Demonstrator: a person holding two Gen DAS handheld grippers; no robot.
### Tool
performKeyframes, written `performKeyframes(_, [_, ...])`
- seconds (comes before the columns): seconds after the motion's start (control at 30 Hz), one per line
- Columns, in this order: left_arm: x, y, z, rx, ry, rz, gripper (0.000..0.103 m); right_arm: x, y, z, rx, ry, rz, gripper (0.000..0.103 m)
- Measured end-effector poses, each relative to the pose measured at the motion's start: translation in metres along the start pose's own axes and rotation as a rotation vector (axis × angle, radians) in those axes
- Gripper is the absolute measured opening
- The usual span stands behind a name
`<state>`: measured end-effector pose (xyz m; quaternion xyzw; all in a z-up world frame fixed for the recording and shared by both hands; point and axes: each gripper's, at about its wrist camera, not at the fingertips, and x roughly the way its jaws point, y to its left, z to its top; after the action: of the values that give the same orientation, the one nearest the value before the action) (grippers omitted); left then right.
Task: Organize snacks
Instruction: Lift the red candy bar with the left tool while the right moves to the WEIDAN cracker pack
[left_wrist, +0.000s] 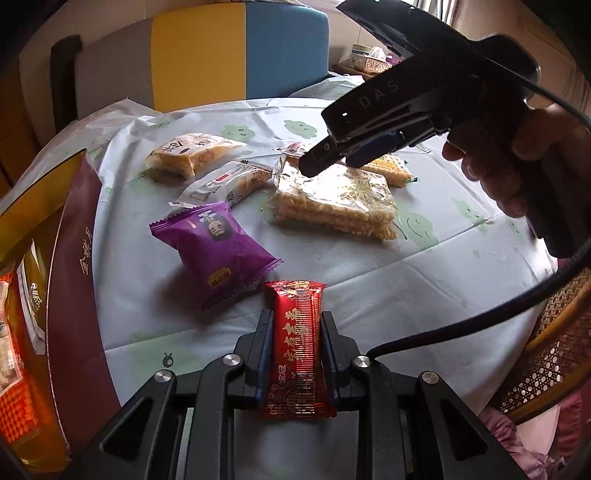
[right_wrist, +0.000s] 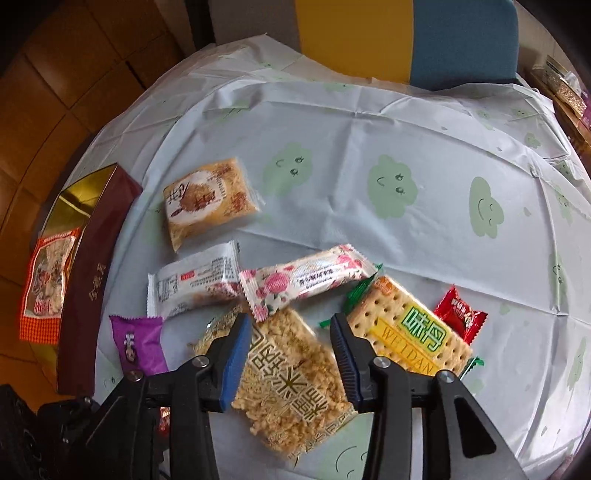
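the red snack bar (left_wrist: 297, 347) sits pinched lengthwise between the pads of the left gripper (left_wrist: 295, 332), lifted clear of the tablecloth (left_wrist: 369, 273), probably waiting its turn for the maroon box (left_wrist: 74, 266) at the table's left edge, where an orange packet (right_wrist: 46, 280) already lies. the right gripper (right_wrist: 291, 332) hangs over the clear-wrapped rice cake (right_wrist: 291, 376), jaws apart on either side and gripping nothing, likely lined up to take it next. around it lie the purple packet (left_wrist: 214, 251), a floral bar (right_wrist: 306, 278), the green-and-yellow cracker pack (right_wrist: 410, 328) and a small red sachet (right_wrist: 460, 314), all loose on the cloth.
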<state>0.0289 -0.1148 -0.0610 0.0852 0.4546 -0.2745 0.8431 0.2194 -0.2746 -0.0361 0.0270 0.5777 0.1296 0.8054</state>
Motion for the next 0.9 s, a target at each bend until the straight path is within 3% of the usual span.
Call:
performKeyframes(0.07, [0.000, 0.000, 0.000, 0.000, -0.001, 0.000, 0.026, 0.002, 0.001, -0.008, -0.013, 0.017, 0.020, 0.067])
performKeyframes(0.27, [-0.001, 0.000, 0.000, -0.006, -0.002, -0.007, 0.026, 0.000, 0.009, -0.026, -0.055, 0.070, 0.087, 0.067])
performKeyframes(0.5, [-0.001, 0.001, -0.001, -0.012, -0.005, -0.010, 0.026, -0.025, -0.014, -0.023, -0.073, -0.025, -0.085, 0.067])
performKeyframes(0.7, [0.000, 0.001, -0.001, -0.019, -0.003, -0.010, 0.026, -0.009, -0.038, -0.018, -0.195, 0.066, -0.234, 0.067])
performKeyframes(0.9, [0.000, 0.001, 0.000, -0.026, 0.002, -0.009, 0.026, 0.017, -0.049, -0.002, -0.279, 0.124, -0.279, 0.068])
